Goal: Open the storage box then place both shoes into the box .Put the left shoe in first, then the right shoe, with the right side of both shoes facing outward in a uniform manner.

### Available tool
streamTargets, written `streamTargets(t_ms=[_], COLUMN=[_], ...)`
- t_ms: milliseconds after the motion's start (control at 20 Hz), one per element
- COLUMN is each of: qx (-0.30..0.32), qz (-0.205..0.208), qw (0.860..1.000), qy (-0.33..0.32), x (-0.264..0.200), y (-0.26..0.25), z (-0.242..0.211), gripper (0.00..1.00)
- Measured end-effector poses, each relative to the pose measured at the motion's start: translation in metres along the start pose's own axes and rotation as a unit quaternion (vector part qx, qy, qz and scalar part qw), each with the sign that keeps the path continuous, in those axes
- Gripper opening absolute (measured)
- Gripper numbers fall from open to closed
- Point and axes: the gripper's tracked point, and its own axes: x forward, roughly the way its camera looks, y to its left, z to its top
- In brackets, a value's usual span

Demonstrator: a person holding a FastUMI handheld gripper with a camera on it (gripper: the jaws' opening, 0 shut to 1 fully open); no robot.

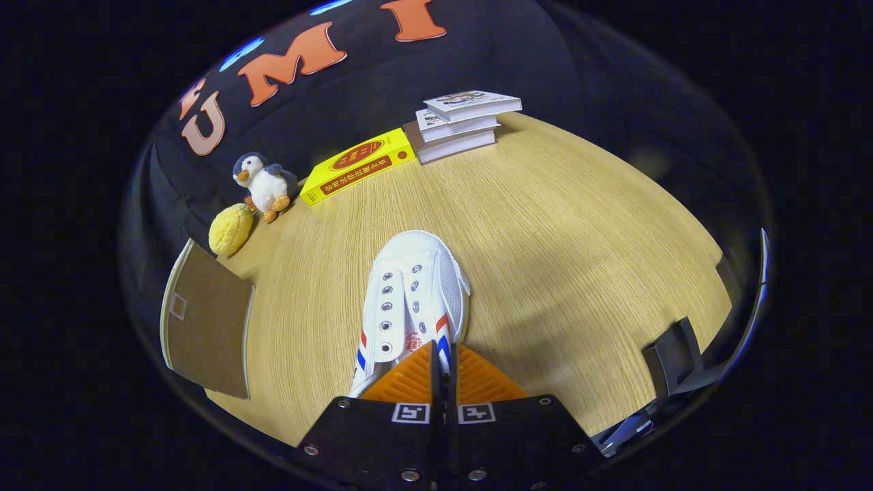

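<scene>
Gripper (444,354) fingers closed together on rear of white shoe (415,293), which blocks the way straight ahead. Tabletop (580,232) open to right of shoe and beyond its toe. Far edge obstructed: book stack (464,123), yellow book (358,165), penguin toy (266,183), yellow ball (230,230). Brown flap (204,320) at left; dark bracket (672,354) at right.

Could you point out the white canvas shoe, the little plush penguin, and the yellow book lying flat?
White canvas shoe (416,286): gripper view, on its laceless tongue.
Plush penguin (266,181): gripper view, on its white belly.
Yellow book (358,166): gripper view, on its front cover.
</scene>
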Motion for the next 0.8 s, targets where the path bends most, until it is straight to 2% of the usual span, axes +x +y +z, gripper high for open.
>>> streamTargets(t_ms=[400,600,800], qx=[0.05,0.068,0.059], qz=[0.047,0.077,0.108], qw=[0.997,0.994,0.99], qy=[-0.024,-0.045,-0.071], x=[-0.04,-0.072,-0.106], y=[0.07,0.126,0.196], z=[0.009,0.021,0.037], gripper=[0.0,0.0,0.0])
